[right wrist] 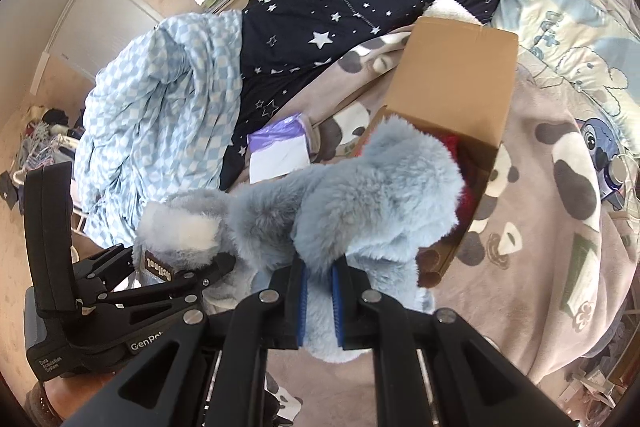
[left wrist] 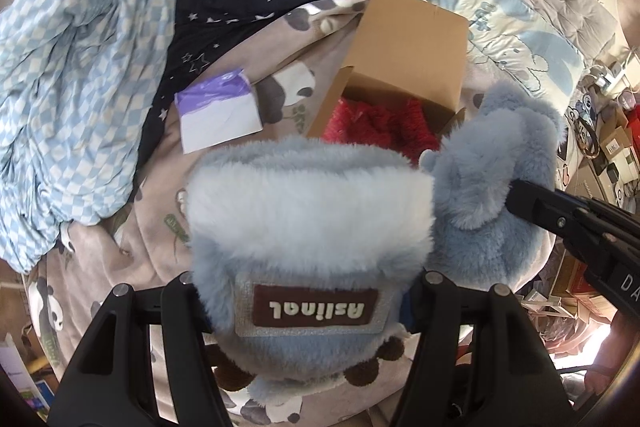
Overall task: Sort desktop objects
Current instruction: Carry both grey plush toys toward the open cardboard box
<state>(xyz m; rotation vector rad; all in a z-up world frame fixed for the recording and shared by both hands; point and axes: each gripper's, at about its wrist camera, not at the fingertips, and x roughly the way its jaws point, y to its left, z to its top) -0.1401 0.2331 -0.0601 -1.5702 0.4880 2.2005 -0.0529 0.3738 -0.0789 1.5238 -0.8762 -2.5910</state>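
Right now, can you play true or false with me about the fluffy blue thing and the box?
1. Both grippers hold the fluffy blue plush. True: the left gripper clamps its labelled end, the right gripper pinches the other.
2. The cardboard box is closed. False: it is open.
3. Something red is inside the box. True.
4. The dark cloth has flowers on it. False: it has white stars.
5. The purple and white packet lies inside the box. False: it lies on the panda blanket beside it.

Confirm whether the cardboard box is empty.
No: the cardboard box lies open on the bed with something red and fluffy inside it.
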